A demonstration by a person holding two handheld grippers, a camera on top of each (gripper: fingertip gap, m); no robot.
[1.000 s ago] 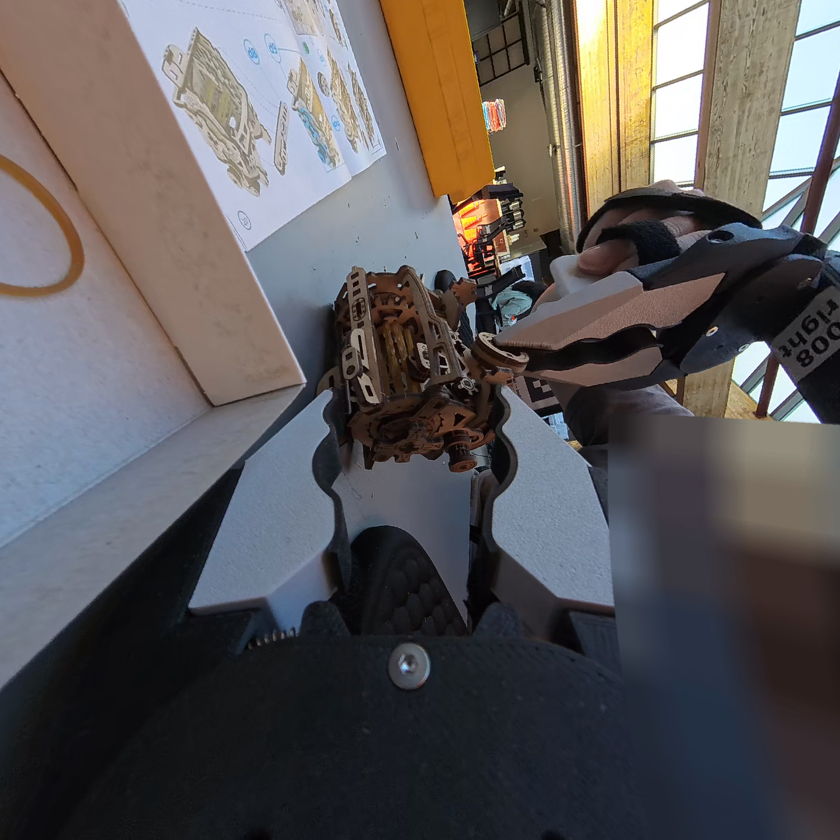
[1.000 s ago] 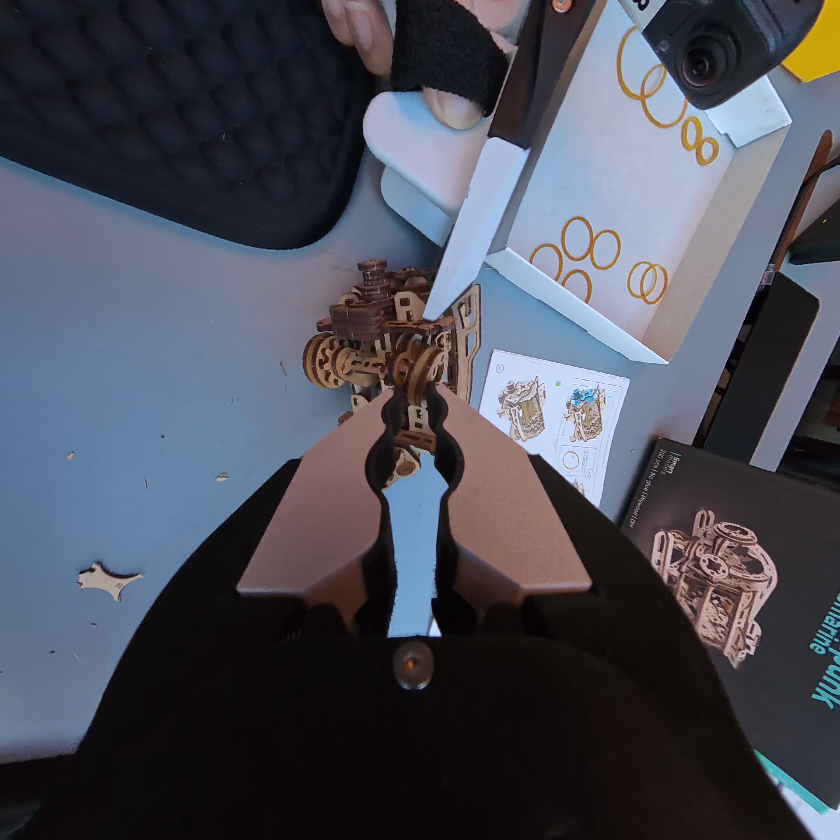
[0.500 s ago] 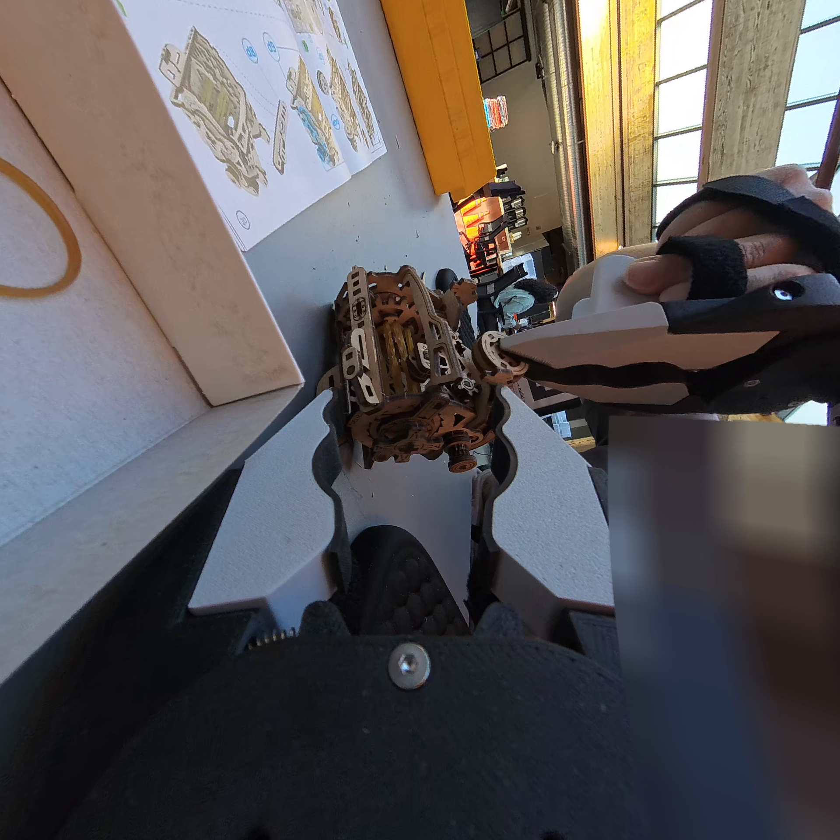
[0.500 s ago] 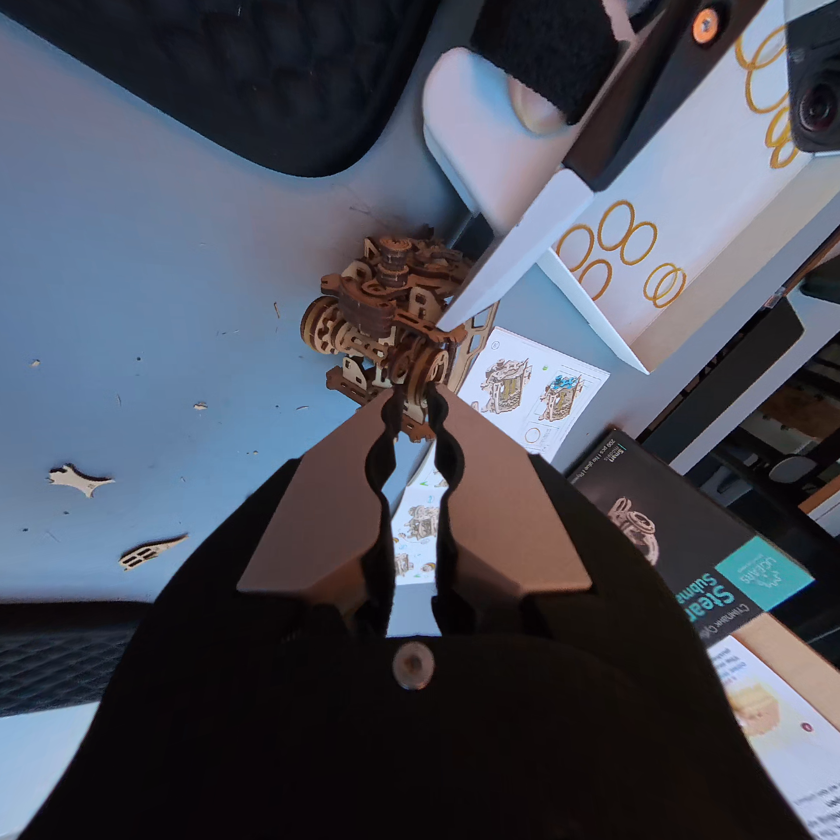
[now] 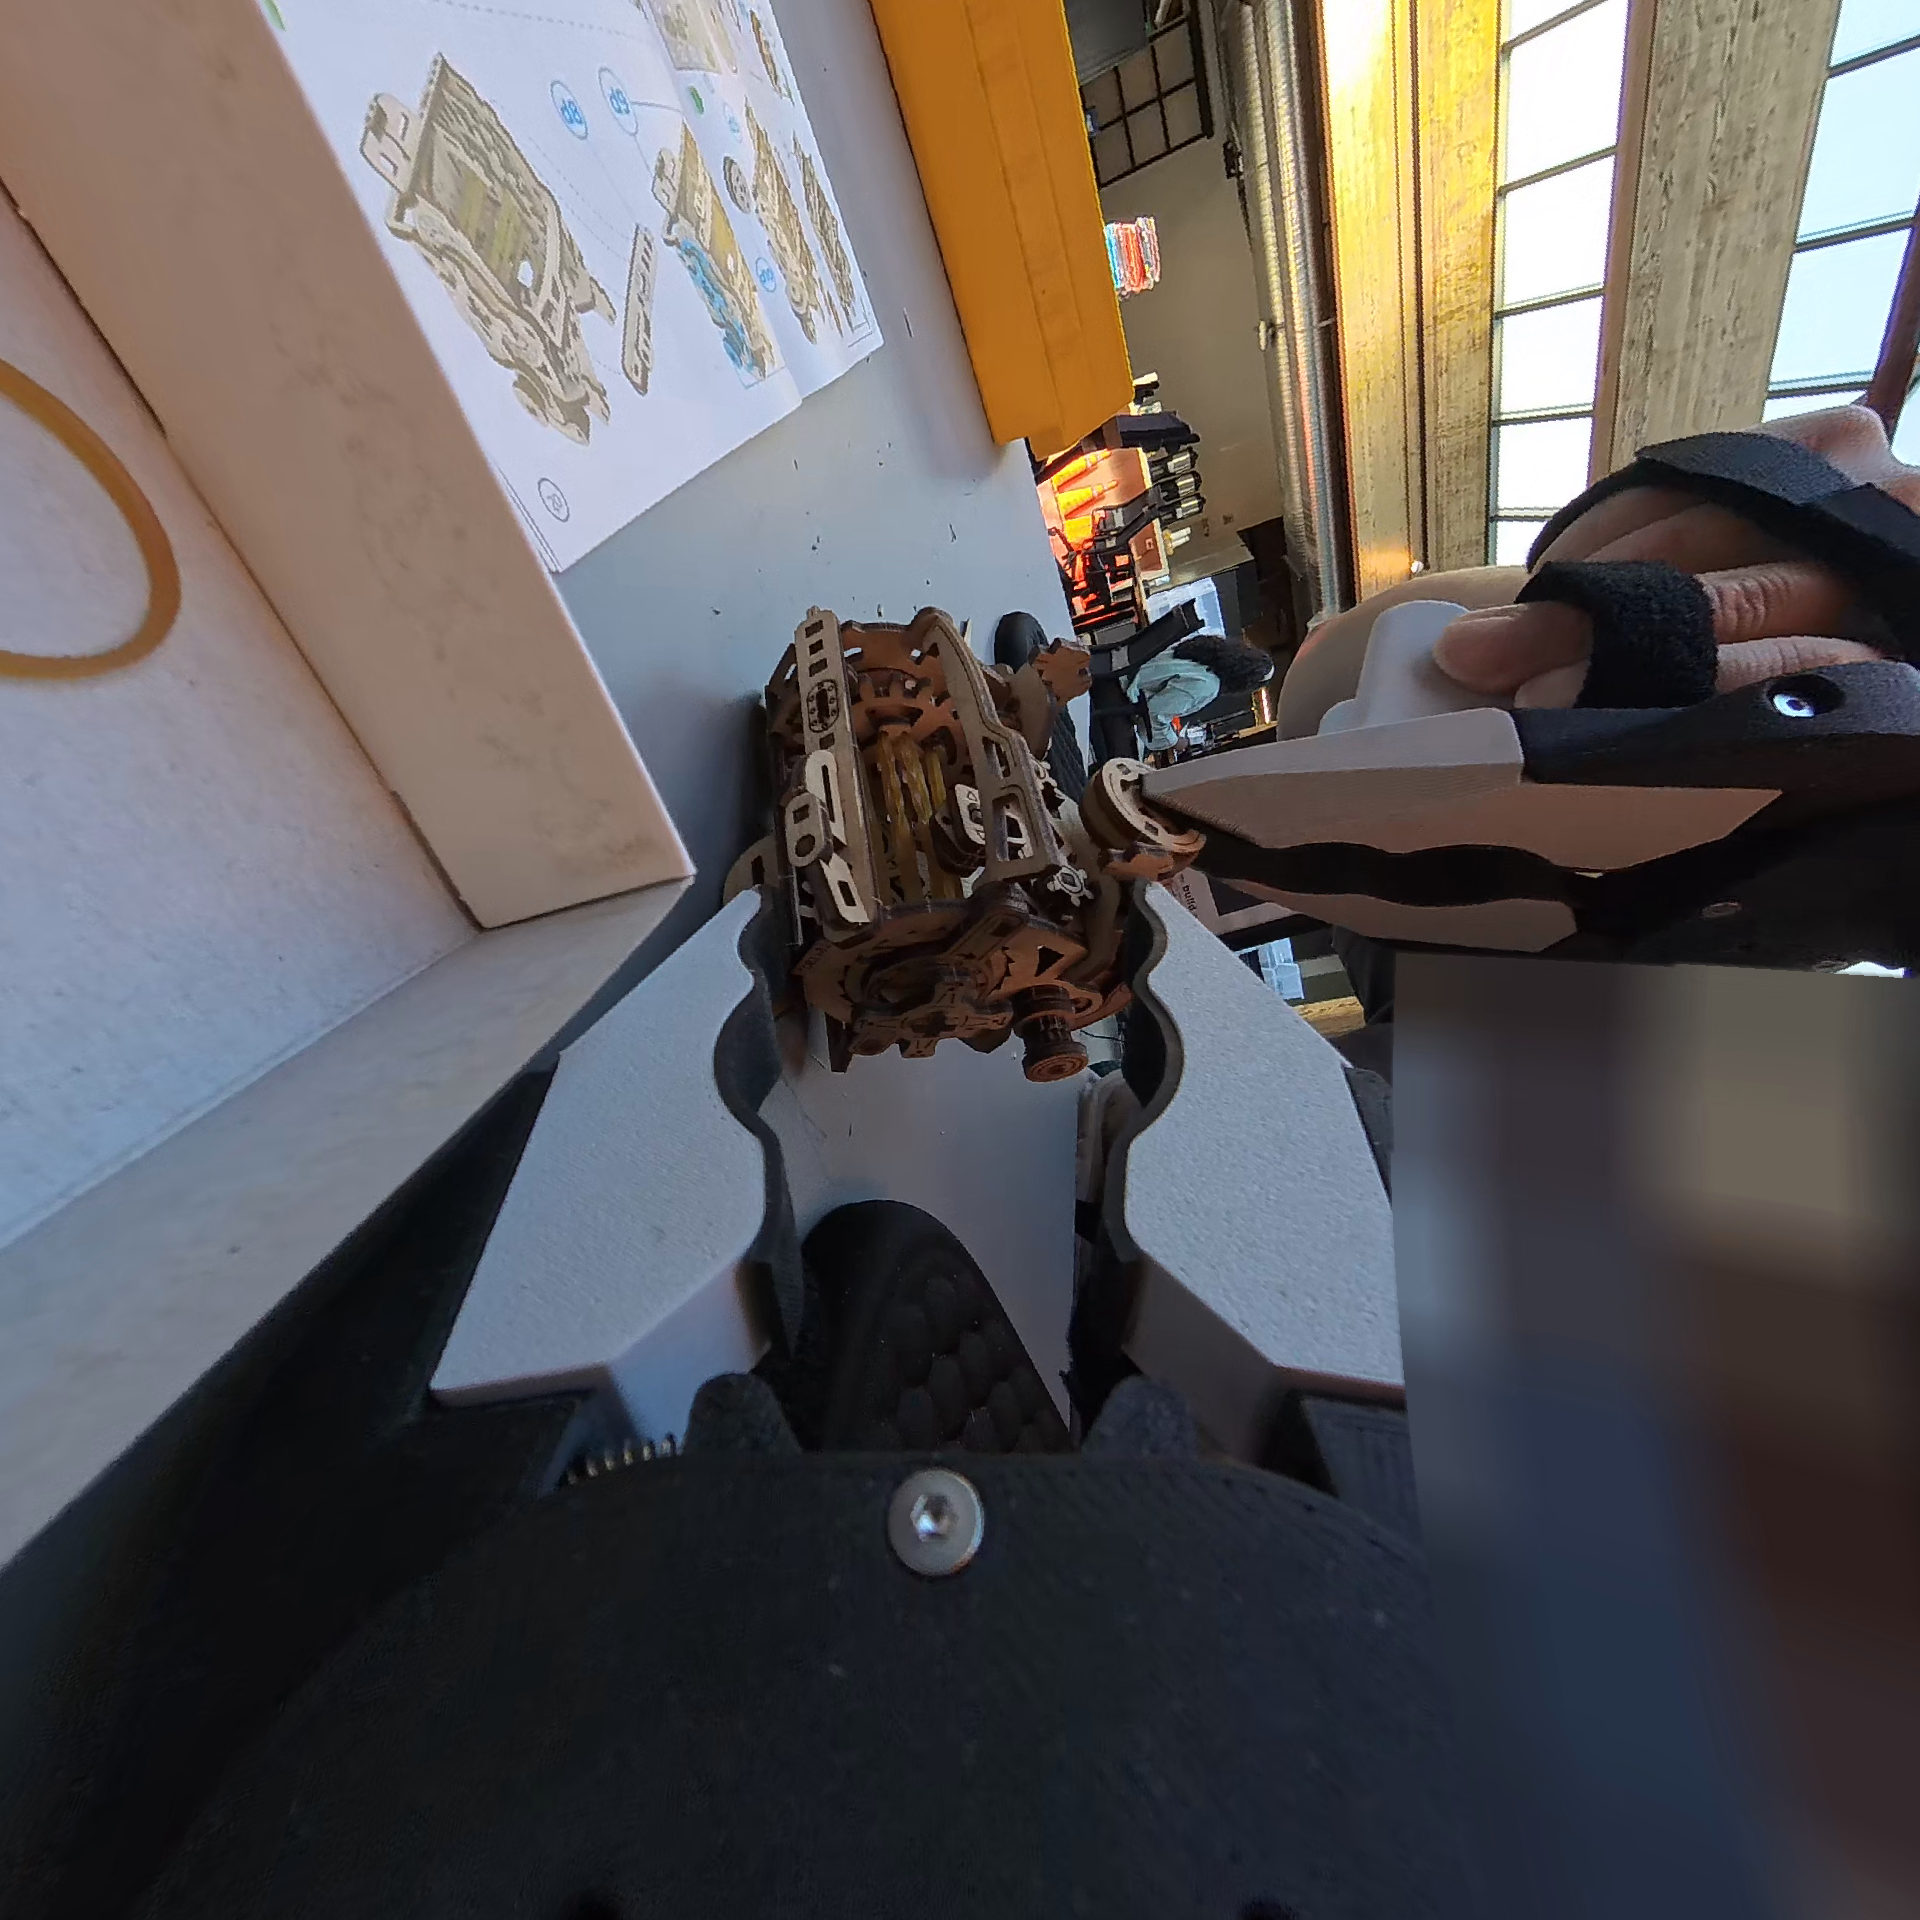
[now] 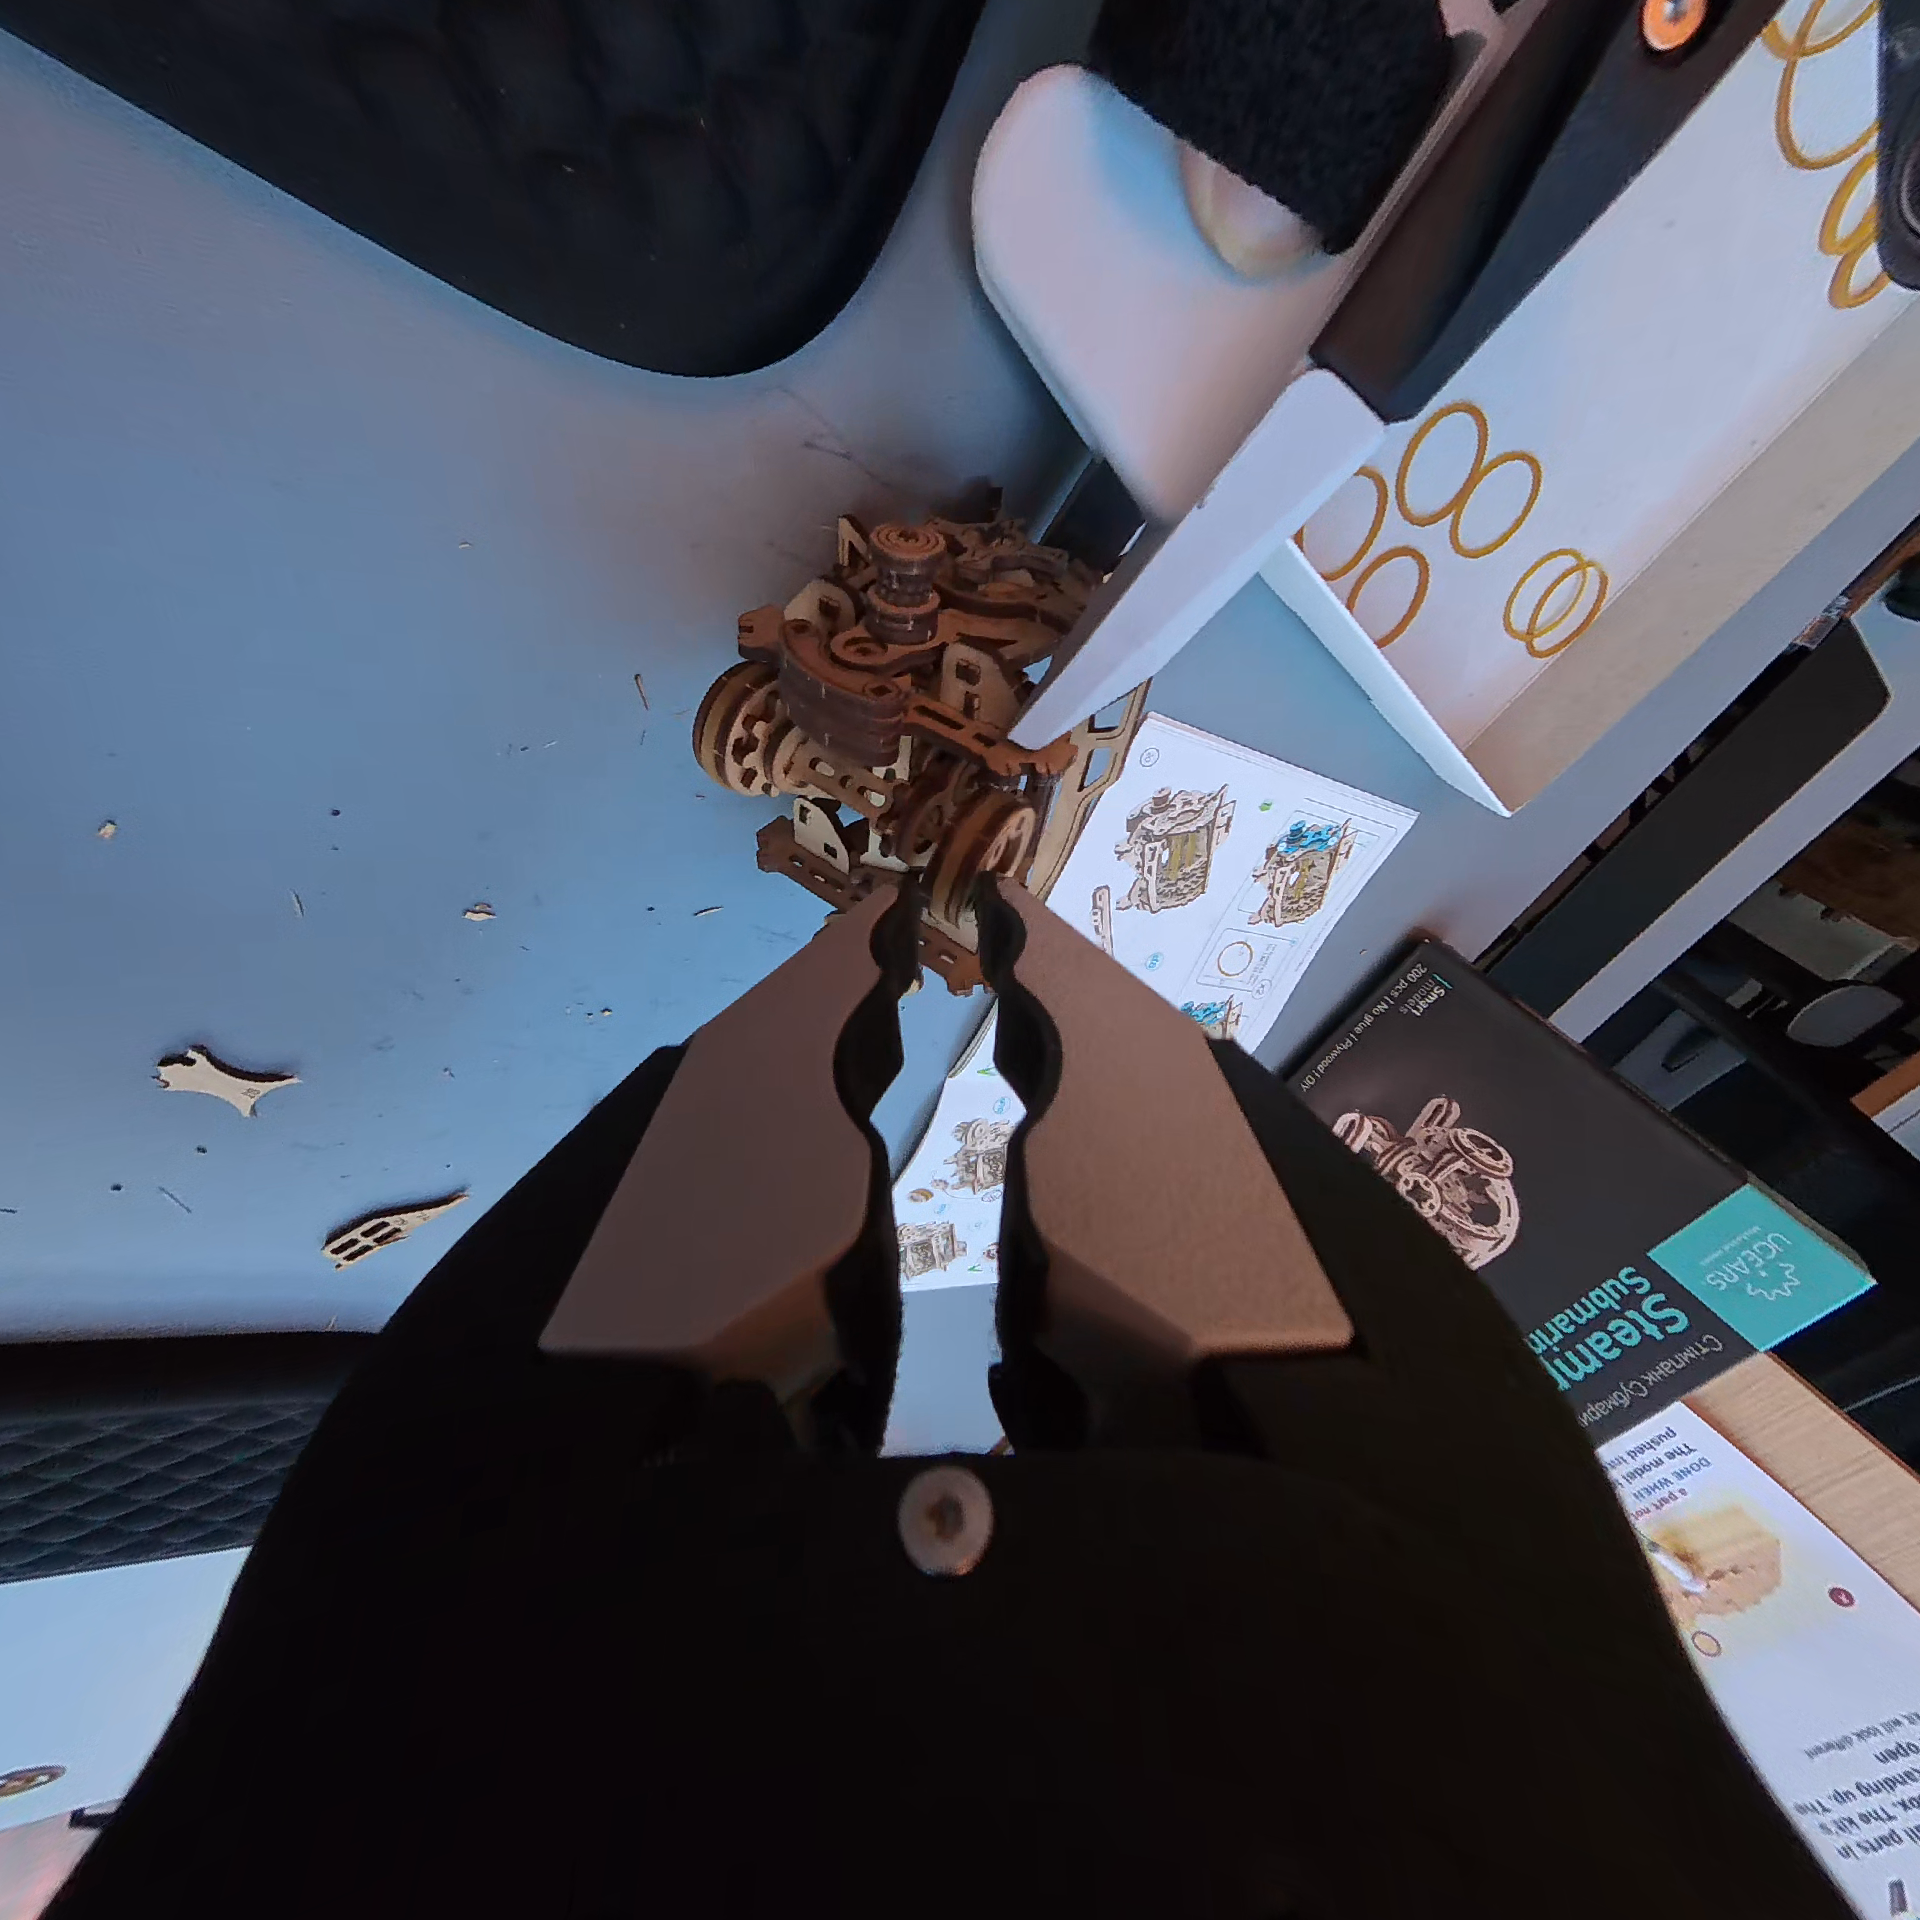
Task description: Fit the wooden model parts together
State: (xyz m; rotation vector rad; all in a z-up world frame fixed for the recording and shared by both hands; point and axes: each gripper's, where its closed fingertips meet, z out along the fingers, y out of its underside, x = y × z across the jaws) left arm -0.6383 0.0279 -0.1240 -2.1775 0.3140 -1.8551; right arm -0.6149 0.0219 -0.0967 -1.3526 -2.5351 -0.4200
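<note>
Since a second ago the right gripper (image 6: 940,899) has tilted flatter and drawn back a little from the wooden model (image 6: 894,717), so that only its tips pinch the small wooden wheel (image 6: 982,847) at the model's near side, while the left gripper (image 5: 945,914) has hardly shifted. The right jaws stand narrow, closed on that wheel; the left jaws stand wide, cupping the model's body with each fingertip against or just beside a flank, though I cannot tell how firmly they press. In the right wrist view the model sits on the grey table (image 6: 364,675) at about twelve o'clock from the right gripper's tips, with the instruction sheet (image 6: 1236,862) at two o'clock and a white tray of rubber rings (image 6: 1621,582) beyond it. To do this step well, I judge the wheel should be pushed straight along its axle, not levered, with the left gripper bracing the frame directly opposite the push. The thin plywood would likely snap under twist.
</note>
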